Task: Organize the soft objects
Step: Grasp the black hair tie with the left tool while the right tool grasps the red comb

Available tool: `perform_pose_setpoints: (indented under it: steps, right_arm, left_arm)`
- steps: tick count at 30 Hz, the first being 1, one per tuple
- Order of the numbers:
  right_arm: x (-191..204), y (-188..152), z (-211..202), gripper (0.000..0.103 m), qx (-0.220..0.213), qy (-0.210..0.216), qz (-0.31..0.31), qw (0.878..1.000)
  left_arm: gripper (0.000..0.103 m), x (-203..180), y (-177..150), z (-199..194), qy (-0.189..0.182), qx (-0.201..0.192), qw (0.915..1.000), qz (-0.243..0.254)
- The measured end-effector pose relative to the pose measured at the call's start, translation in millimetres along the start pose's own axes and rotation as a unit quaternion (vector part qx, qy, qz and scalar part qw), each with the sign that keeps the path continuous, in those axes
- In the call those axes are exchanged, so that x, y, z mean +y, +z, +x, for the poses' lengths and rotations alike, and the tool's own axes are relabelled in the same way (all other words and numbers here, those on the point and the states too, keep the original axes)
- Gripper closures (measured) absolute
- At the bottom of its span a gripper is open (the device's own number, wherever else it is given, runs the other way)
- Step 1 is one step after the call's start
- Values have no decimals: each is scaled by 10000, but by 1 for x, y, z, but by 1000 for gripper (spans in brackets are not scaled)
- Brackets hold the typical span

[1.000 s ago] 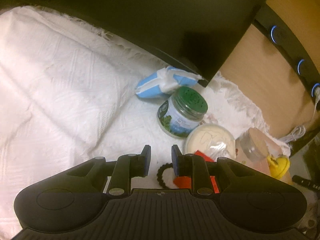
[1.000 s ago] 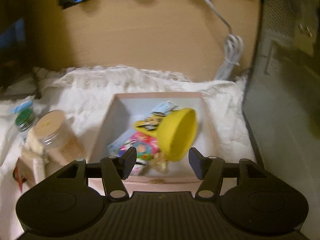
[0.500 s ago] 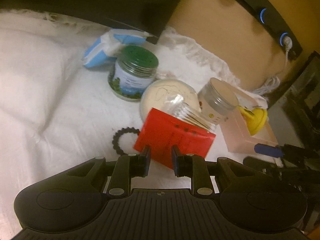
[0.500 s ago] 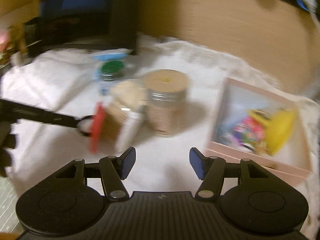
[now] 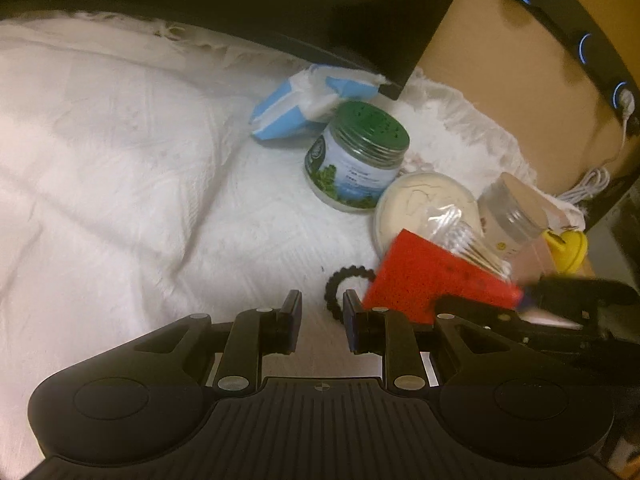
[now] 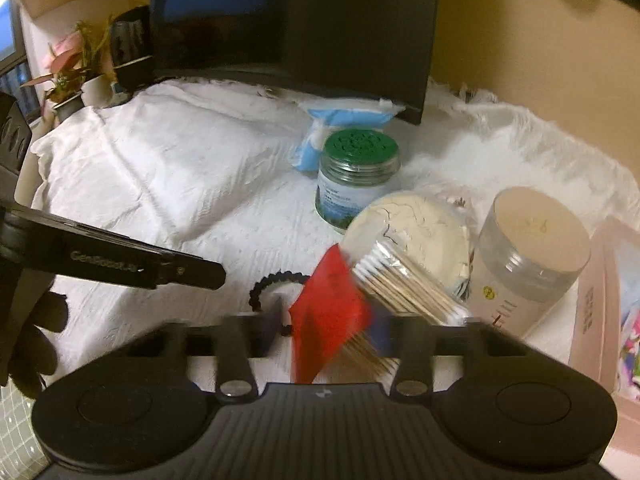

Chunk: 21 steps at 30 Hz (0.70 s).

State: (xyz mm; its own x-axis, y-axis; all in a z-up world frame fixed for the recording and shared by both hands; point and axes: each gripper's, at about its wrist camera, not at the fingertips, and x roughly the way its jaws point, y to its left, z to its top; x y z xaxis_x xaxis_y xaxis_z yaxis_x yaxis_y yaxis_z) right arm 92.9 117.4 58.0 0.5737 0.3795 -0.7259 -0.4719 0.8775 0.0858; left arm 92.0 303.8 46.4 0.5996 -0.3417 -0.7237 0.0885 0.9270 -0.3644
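A: Now the right gripper (image 6: 332,332) is closing its jaws on the red packet (image 6: 330,312) of cotton swabs (image 6: 404,284), low in front, beside the black hair tie (image 6: 276,280).

B: Left gripper (image 5: 320,316) – jaws narrow, nothing between them.

A: Risk? A corner-only pinch – the packet could slip and knock the frosted jar (image 6: 528,256).

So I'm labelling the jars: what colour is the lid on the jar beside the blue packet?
Green lid, perforated; the right wrist view shows it best.
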Motion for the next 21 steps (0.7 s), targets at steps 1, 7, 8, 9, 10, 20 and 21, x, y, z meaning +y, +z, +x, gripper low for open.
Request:
perform_pose_setpoints:
  steps: [1,7,8,9,10,20,21]
  right_arm:
    - [-2,-4,-5,93,14,54,59,10000]
    - [-14,-30,-38,96,89,-133,16,9999]
    - [-18,-34,-42,96,103,-192,27,9998]
    - [-20,-37,-45,96,113,-247,51,9996]
    - [-23,-40,-48,96,121,-267,104,9995]
    - [-29,-45,-54,96,89,-320,213,9992]
    - [-28,-44,-52,96,89,-321,209,9992]
  left_arm:
    - [78,-1,2,5,-3,29,10000,45]
    - [78,-21,10,46,37,378,9977,566]
    - [78,-26,9,50,100,388,9965,731]
    - [78,-30,10,52,154,421,9953,858]
    - [78,-34,11,54,191,475,9939,980]
    - [80,-54,4,56,595,565,9885,1268]
    - [82,-56,2,55,678,497,9880,1297]
